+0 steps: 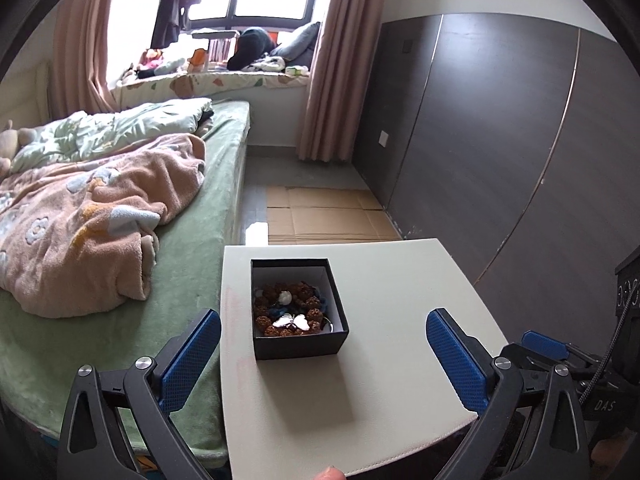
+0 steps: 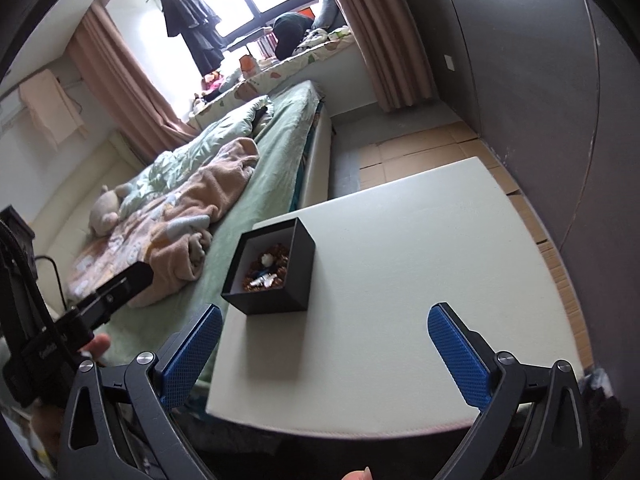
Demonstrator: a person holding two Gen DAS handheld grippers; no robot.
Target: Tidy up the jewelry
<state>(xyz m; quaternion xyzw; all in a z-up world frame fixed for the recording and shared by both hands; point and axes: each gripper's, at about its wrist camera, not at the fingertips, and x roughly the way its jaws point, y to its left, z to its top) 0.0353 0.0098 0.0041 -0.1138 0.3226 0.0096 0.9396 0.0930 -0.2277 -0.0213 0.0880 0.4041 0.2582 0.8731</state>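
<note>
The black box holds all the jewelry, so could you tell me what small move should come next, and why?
Probably ease the open left gripper forward and down over the black box toward the butterfly piece: it lies on top of the beads, and both grippers are empty and short of the box.

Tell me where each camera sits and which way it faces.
Left wrist: on the left claw, facing the black jewelry box on the white table, bed at left; own open blue fingers show.
Right wrist: on the right claw, tilted, facing the table with the box at left; own open fingers show.
Shared: box, table, bed, window.
</note>
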